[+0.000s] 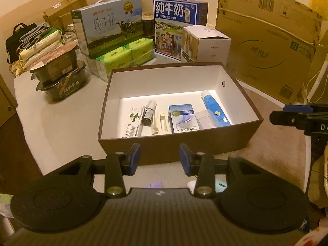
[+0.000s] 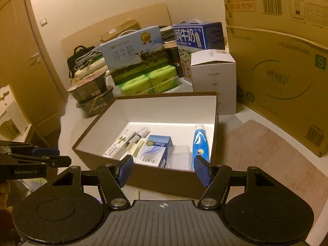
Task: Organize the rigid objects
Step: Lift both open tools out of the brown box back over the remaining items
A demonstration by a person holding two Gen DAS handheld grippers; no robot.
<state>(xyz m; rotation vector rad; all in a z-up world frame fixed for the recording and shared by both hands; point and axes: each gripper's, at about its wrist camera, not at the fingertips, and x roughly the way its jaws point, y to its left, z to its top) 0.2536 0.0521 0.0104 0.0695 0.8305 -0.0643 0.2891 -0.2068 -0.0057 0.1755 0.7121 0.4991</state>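
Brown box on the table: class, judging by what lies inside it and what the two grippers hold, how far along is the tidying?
Done: the brown box already holds a blue tube, a blue-and-white carton, a clear case, a dark vial and a long white packet. In hand: nothing; left gripper and right gripper are both open. Left: small items beneath the left gripper, too hidden to identify.

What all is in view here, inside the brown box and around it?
Storage box: 1, brown outside, white inside, centre of table.
Blue tube: 1, right side in box.
Blue-white carton: 1, middle of box.
Clear case: 1, between carton and tube.
Green-print carton: 1, white, left in box.
Dark vial: 1, beside it.
Milk cartons: 2, blue, behind box.
Green tissue packs: several, under the left milk carton.
Black bowls: 2, stacked, left.
White box: 1, behind.
Cardboard box: 1, right.
Left gripper: open.
Right gripper: open.
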